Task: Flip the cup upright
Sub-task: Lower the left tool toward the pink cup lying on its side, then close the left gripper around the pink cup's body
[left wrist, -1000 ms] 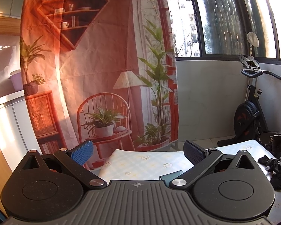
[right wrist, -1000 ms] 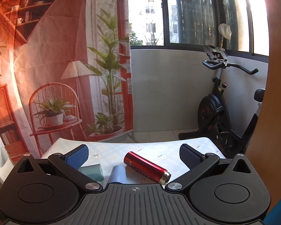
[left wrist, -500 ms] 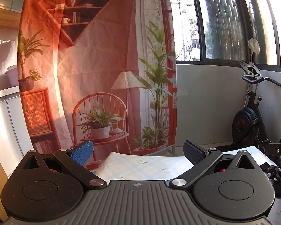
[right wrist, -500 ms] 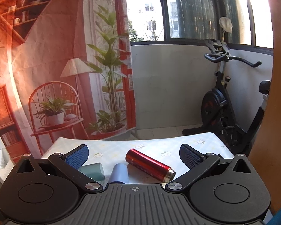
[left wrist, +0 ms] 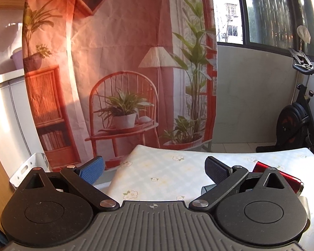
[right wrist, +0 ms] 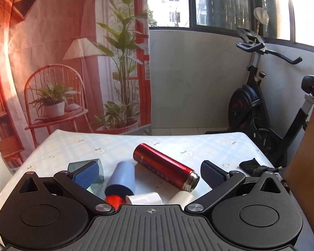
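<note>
Cups lay toppled on the table (right wrist: 198,144), both grippers spread wide and empty; right gripper (right wrist: 149,172) needed squaring across the blue cup (right wrist: 122,176).

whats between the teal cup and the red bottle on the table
The light blue cup lies on its side between the teal cup and the red bottle, shown in the right wrist view.

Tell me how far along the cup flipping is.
Nothing looks done yet. The red flask, blue cup and teal cup all lie on their sides on the table. Nothing is in hand: the right gripper is open above them, and the left gripper is open over bare tablecloth. Grasping a cup and standing it up is all left.
</note>
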`<state>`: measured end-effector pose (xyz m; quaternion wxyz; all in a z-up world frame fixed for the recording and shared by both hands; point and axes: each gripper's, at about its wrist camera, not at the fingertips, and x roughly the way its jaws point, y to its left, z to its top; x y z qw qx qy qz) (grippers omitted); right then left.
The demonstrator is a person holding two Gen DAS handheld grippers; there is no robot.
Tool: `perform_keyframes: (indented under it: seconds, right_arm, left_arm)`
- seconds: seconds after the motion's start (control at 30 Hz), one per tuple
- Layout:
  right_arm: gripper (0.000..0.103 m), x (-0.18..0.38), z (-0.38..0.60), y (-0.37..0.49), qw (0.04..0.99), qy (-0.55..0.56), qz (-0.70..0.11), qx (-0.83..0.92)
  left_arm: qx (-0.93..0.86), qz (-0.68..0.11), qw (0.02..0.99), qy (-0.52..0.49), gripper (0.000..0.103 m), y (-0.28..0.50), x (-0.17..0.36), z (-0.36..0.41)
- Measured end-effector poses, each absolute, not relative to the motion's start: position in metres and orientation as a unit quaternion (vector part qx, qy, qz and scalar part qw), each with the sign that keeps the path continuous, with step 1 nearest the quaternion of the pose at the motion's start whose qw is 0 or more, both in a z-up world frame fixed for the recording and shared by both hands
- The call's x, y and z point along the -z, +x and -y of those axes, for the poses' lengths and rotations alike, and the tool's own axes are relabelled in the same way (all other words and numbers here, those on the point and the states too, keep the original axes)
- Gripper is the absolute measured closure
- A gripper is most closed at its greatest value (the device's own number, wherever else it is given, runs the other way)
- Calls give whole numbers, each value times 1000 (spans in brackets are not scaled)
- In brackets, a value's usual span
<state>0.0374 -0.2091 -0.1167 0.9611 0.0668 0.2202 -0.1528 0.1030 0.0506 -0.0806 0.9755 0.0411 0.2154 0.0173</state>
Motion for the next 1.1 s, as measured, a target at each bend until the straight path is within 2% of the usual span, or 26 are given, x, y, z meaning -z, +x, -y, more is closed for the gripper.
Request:
perform_keyframes:
  seconds: [0.23, 0.37, 0.5, 0.6, 0.87, 1.1]
  right_arm:
    - [0, 154, 209, 56, 953, 78, -248, 157]
    - [0, 166, 215, 57, 949, 84, -257, 160]
    - [0, 172, 224, 57, 946, 89, -265, 164]
    - [0, 175, 230, 56, 944, 93, -269, 166]
    - [0, 182, 238, 55, 941, 97, -277, 169]
    - [0, 181, 235, 55, 941, 91, -279, 168]
  left_arm:
    - [5, -258, 966, 27, 1, 129, 130, -55]
    - [8, -312, 950, -10, 2, 155, 160, -59]
    - [5, -384, 920, -74, 15, 185, 195, -70]
    - [4, -410, 904, -122, 18, 197, 214, -78]
    - [27, -441, 892, -95, 18, 203, 236, -60]
    - [36, -465, 875, -131, 20, 209, 248, -63]
